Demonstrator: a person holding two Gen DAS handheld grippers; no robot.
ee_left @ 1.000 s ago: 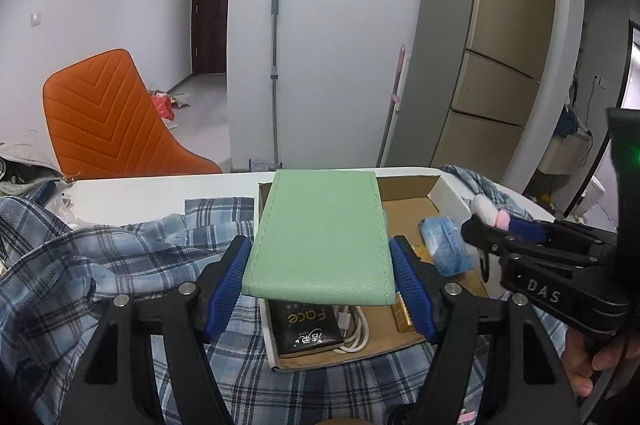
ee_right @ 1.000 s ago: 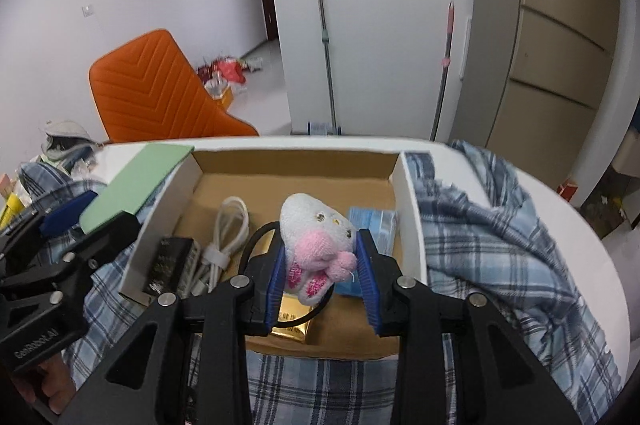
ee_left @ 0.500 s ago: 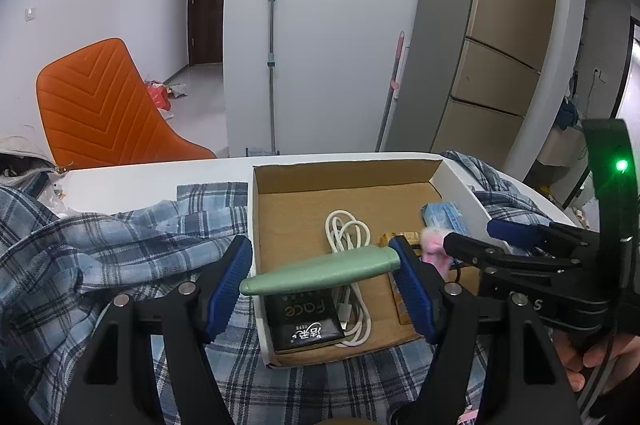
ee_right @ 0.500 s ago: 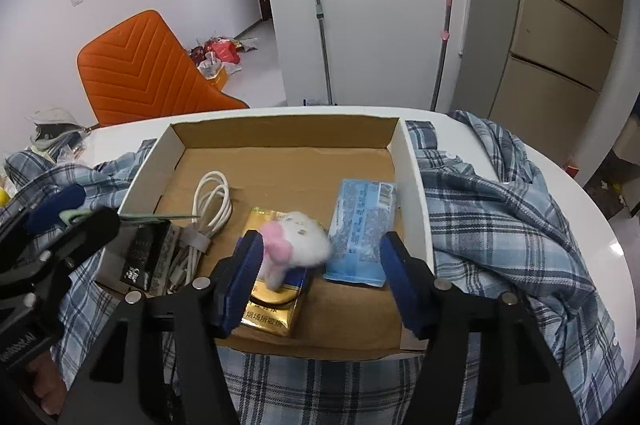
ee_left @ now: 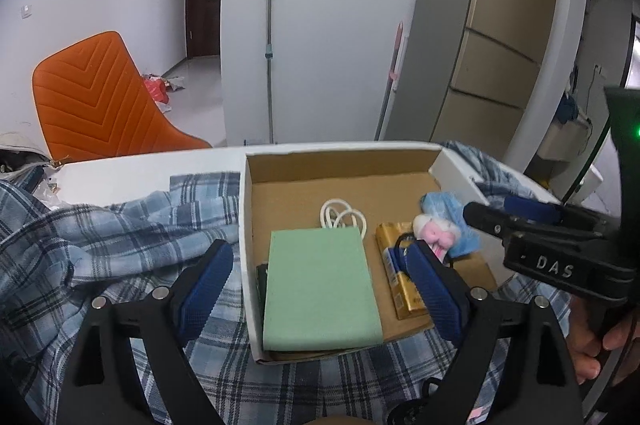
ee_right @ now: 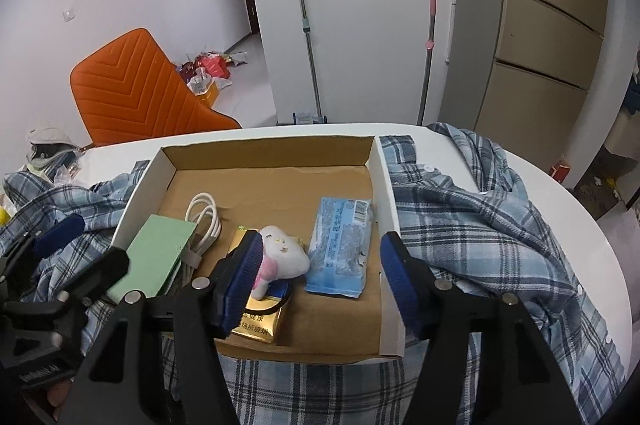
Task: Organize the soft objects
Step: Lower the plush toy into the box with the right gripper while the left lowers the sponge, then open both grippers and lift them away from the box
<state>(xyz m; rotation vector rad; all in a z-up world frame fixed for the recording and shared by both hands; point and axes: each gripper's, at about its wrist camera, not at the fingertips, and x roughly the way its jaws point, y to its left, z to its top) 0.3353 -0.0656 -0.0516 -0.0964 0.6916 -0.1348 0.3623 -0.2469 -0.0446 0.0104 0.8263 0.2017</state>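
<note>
already the green pad (ee_left: 320,289) and plush toy (ee_right: 282,257) are laid inside the cardboard box (ee_right: 384,185); left tool (ee_left: 320,289) is opening, right tool (ee_right: 320,281) held apart, both empty; the plaid shirt (ee_right: 480,225) is left on the bench (ee_right: 600,237).

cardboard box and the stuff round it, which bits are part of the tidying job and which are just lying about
Part of the job:
- cardboard box
- plush toy
- green pad
- blue packet
- gold packet
- white cable

Just lying about:
- plaid shirt
- orange chair
- mops
- fridge
</note>
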